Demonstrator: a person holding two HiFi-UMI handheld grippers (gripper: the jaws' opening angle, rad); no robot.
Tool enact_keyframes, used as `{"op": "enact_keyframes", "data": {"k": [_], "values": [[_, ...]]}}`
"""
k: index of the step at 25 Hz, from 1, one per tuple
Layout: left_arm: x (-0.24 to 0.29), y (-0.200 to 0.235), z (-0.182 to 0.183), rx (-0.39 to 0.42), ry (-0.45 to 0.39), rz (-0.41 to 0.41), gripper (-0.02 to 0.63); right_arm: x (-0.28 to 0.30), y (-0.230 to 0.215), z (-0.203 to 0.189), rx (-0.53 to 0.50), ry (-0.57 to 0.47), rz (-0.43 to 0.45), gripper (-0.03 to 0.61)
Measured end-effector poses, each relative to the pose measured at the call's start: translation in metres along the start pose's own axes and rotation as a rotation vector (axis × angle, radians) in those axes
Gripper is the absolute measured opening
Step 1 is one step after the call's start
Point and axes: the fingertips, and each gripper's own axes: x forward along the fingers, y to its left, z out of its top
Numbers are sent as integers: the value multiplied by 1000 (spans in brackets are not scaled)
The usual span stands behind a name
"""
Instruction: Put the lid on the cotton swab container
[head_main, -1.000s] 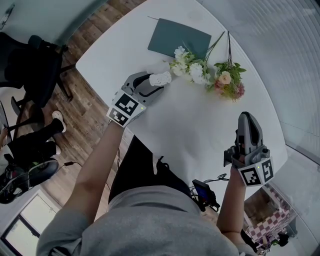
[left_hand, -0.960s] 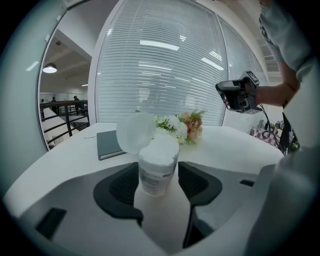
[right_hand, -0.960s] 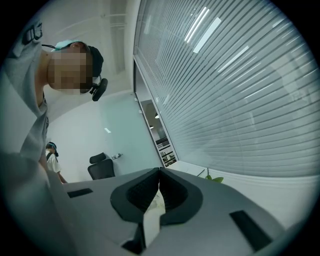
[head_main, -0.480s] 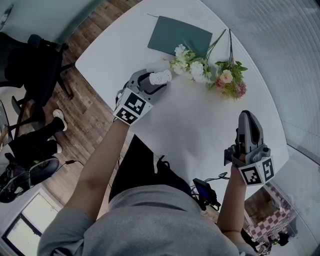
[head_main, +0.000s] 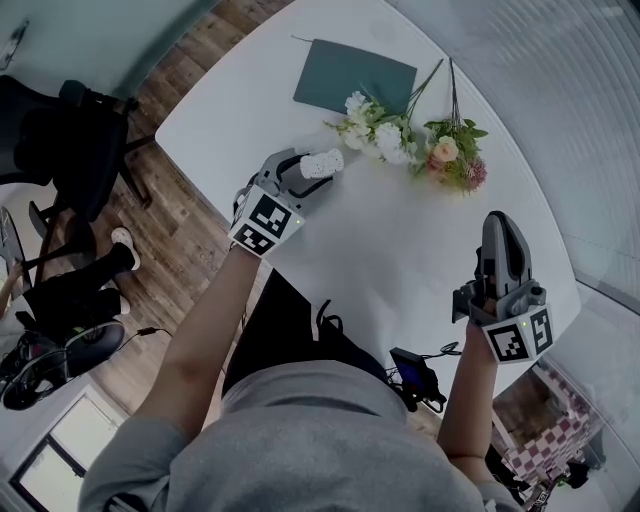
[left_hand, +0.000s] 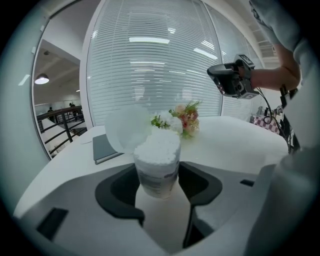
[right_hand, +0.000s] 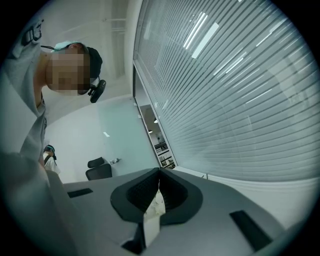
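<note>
Cotton swab container (left_hand: 157, 162): packed full, judged light, thin-walled, likely slippery. Clamped mid-body between jaws of left gripper (left_hand: 158, 174), at near left of table (head_main: 400, 250). Translucent lid (left_hand: 128, 129) raised at far-left rim; best pressed on its face. Hinge not discernible. Right gripper (right_hand: 159, 186) closed, empty, well apart.

Flowers (head_main: 410, 140) lie beside a dark green folder (head_main: 352, 76) on a white table (head_main: 400, 250).
</note>
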Motion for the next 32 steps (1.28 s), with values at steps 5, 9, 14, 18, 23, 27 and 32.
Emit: {"op": "enact_keyframes", "data": {"k": [5,9,14,18,23,27,32], "values": [[-9,-4,7,-5,-7,-5,244,-7,5,12,-12,-30,1,26],[-21,-9,19,8,-24,2,244,-18,10,24,-22,-60,-2,26],[-36,-13,37,23,-54,9,244,-32,18,40,-38,-104,-5,25],[-49,-16,52,33,-82,7,243,-42,31,50,-54,-130,4,26],[-67,-30,72,-3,-129,-37,242,-53,50,57,-73,-143,34,26],[-84,-39,88,-7,-152,-61,242,-58,64,63,-92,-151,56,26],[-103,-52,109,5,-184,-84,242,-69,77,70,-113,-164,70,26]]}}
